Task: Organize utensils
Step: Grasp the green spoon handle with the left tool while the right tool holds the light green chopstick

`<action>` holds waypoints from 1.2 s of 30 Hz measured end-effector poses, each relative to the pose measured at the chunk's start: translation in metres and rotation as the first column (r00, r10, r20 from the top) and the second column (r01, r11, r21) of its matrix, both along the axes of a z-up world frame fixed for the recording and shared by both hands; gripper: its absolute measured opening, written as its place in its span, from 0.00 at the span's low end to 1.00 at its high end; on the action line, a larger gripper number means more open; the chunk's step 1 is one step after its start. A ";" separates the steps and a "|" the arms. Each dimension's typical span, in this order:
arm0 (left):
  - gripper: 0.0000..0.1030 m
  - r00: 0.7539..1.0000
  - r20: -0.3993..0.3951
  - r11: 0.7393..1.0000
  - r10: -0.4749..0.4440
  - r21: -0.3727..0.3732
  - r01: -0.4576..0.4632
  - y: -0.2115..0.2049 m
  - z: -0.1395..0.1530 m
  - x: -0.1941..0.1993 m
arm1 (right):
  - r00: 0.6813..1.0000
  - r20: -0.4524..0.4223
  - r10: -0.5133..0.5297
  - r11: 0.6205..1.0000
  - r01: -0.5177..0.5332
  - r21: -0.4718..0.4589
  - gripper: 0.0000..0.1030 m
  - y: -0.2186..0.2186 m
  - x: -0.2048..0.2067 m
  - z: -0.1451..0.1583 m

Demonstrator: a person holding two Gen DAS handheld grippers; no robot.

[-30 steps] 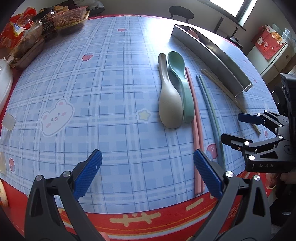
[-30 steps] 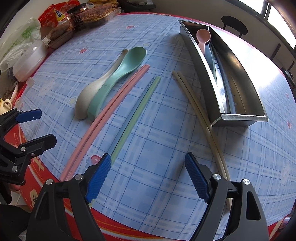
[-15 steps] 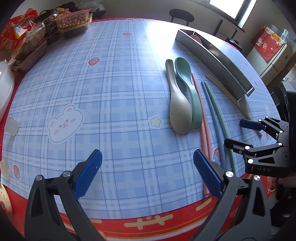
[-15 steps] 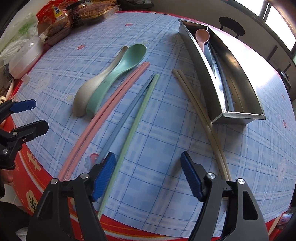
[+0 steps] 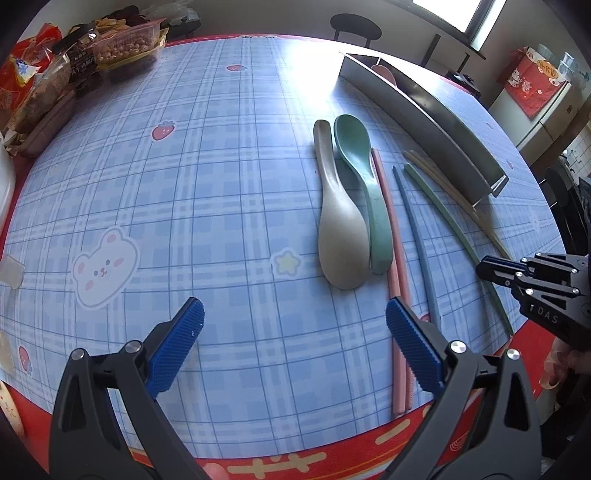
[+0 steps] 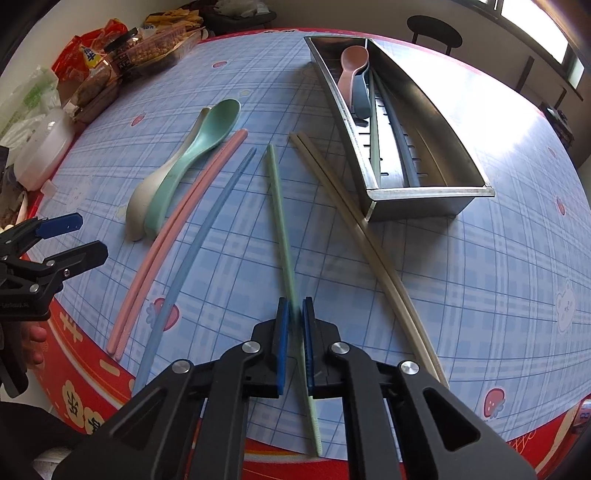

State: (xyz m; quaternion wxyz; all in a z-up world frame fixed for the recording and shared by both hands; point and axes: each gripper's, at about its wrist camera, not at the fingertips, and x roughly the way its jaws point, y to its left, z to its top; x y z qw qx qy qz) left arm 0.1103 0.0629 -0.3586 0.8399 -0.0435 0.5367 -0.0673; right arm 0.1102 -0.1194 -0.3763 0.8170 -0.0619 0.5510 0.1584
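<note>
My right gripper (image 6: pixel 295 314) is closing its jaws, and both pads press the near part of a green chopstick (image 6: pixel 280 221) that lies on the checked tablecloth. To its left lie a blue chopstick (image 6: pixel 207 229), a pink pair (image 6: pixel 177 229), a green spoon (image 6: pixel 199 140) and a beige spoon (image 6: pixel 147 192). A beige pair (image 6: pixel 354 221) runs along its right. The metal tray (image 6: pixel 424 203) holds a pink spoon (image 6: pixel 352 62), a blue spoon and chopsticks. My left gripper (image 5: pixel 291 332) hovers open over the near table edge, left of the spoons, with nothing between its fingers.
Snack bags and boxes (image 5: pixel 74 66) crowd the far left corner, beside a white container (image 6: pixel 40 155). The red table edge (image 5: pixel 295 458) is just below both grippers. A stool (image 6: pixel 434 29) stands beyond the table. A person's fingers (image 6: pixel 33 339) show at the left.
My right gripper went from wide open to shut on the green chopstick, and that chopstick has swung apart from the blue one. The left gripper stayed open and hardly moved.
</note>
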 end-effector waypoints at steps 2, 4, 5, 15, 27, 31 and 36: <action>0.95 1.000 0.000 1.000 0.018 -0.009 -0.018 0.002 0.000 0.009 | 1.000 -0.001 0.003 1.000 -0.003 0.008 0.08 -0.001 -0.001 0.000; 0.95 0.999 -0.007 0.998 0.046 -0.032 -0.046 0.006 0.001 0.018 | 1.000 -0.002 0.009 1.000 -0.009 0.016 0.08 -0.004 -0.001 0.000; 0.95 0.998 -0.012 0.997 0.061 -0.052 -0.062 0.008 0.002 0.023 | 1.000 -0.003 0.011 1.000 -0.011 0.019 0.08 -0.005 -0.001 0.000; 0.91 1.000 0.000 0.991 -0.008 -0.131 0.008 -0.018 0.023 0.057 | 1.000 -0.001 0.026 0.998 -0.026 0.052 0.08 -0.016 -0.003 0.001; 0.28 0.996 -0.044 0.983 -0.082 -0.169 0.074 -0.045 0.018 0.080 | 1.000 0.002 0.027 0.994 -0.027 0.108 0.08 -0.033 -0.004 0.002; 0.23 0.996 -0.068 0.984 -0.064 -0.172 0.051 -0.044 0.011 0.087 | 1.000 0.003 0.028 0.993 -0.028 0.118 0.08 -0.036 -0.005 0.002; 0.23 0.993 -0.097 0.984 -0.063 -0.174 0.046 -0.043 0.000 0.089 | 1.000 0.004 0.030 0.991 -0.031 0.129 0.08 -0.038 -0.006 0.002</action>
